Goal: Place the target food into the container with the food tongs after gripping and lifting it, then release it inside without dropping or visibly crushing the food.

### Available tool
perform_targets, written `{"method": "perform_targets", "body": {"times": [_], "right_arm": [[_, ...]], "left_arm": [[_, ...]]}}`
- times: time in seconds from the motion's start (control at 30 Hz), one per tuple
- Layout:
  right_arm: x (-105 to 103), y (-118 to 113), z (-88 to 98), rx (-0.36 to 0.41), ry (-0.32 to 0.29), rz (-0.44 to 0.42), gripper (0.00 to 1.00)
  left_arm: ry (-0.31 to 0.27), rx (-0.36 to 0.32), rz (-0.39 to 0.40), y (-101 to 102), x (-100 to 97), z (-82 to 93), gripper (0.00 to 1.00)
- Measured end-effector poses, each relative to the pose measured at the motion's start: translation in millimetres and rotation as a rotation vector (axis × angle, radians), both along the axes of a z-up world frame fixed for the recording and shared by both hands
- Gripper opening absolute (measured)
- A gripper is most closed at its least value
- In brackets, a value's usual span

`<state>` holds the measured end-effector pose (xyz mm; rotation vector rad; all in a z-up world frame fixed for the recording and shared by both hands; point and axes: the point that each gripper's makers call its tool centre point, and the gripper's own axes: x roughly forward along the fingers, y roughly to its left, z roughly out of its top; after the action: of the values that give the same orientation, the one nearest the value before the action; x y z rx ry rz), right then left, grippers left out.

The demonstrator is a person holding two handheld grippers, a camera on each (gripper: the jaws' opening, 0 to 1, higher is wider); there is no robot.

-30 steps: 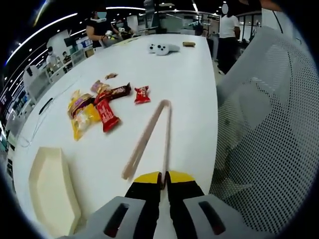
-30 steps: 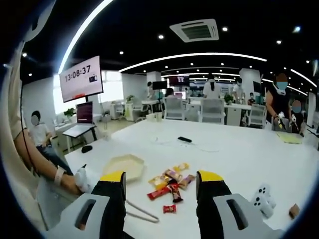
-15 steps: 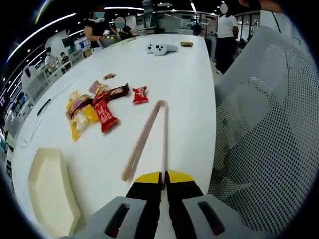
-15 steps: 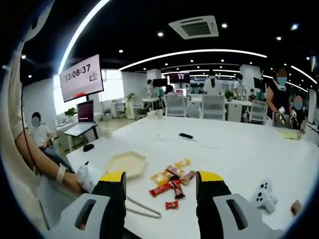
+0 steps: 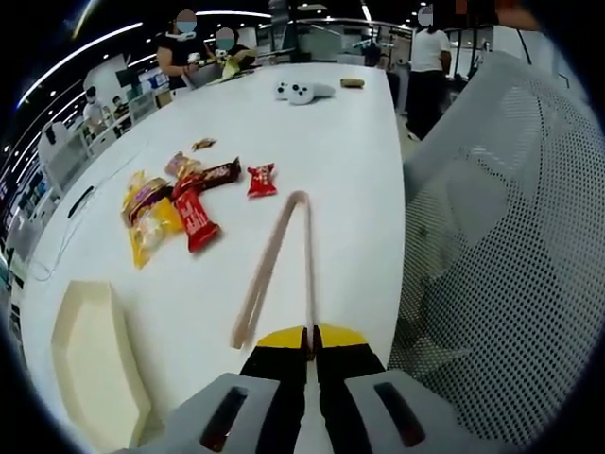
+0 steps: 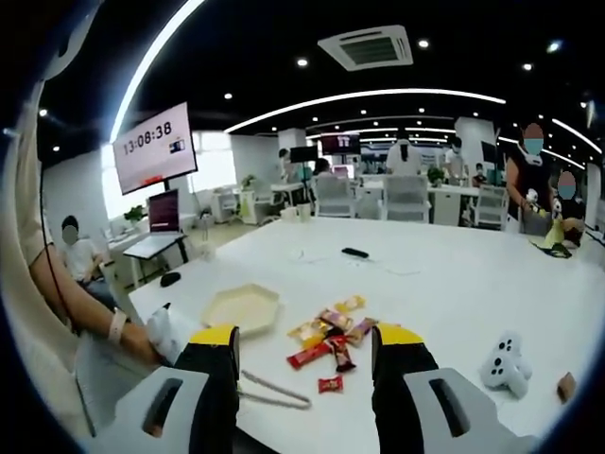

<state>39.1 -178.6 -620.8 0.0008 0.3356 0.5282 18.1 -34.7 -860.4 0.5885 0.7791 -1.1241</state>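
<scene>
Currently the left gripper (image 5: 310, 339) pinches one arm of the beige plastic tongs (image 5: 276, 263) on the white table (image 5: 350, 142); the right gripper (image 6: 304, 342) gapes empty. Snack packets (image 5: 180, 203) lie clustered near the cream hexagonal tray (image 5: 90, 364), white mesh chair (image 5: 501, 255) alongside.

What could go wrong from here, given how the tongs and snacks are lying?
The left gripper is shut at the end of one arm of the tongs; held by one arm only, they may not close. The snacks overlap in a pile, so the tongs could catch two packets or scatter them. The tray lies near the table edge, and a nudge might push it off.
</scene>
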Motion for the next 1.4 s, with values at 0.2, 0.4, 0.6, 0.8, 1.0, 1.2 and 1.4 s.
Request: {"method": "perform_targets", "body": {"times": [0.2, 0.4, 0.6, 0.8, 1.0, 1.2, 1.4], "right_arm": [[-1, 0, -4.6, 0.009, 0.011, -0.006, 0.57], [-2, 4, -6.1, 0.014, 0.013, 0.006, 0.57], [1, 6, -4.0, 0.02, 0.007, 0.015, 0.57], [2, 14, 0.4, 0.024, -0.005, 0.041, 0.57], [-2, 20, -0.1, 0.023, -0.005, 0.07, 0.57], [-6, 23, 1.0, 0.037, -0.007, 0.087, 0.57], [-12, 32, 5.2, 0.034, -0.019, 0.136, 0.57]], "left_arm": [[0.008, -0.011, -0.016, 3, -5.7, 3.9, 0.0], [0.016, -0.027, -0.019, 5, -9.0, 12.5, 0.0], [0.027, -0.095, 0.019, 5, -5.4, 32.7, 0.0], [0.022, -0.105, 0.0, 6, -11.4, 46.6, 0.0], [0.003, -0.12, -0.021, 7, -17.1, 76.4, 0.0], [-0.03, -0.149, -0.048, 7, -19.0, 109.3, 0.0], [-0.02, -0.199, -0.04, 9, -24.8, 136.4, 0.0]]}}
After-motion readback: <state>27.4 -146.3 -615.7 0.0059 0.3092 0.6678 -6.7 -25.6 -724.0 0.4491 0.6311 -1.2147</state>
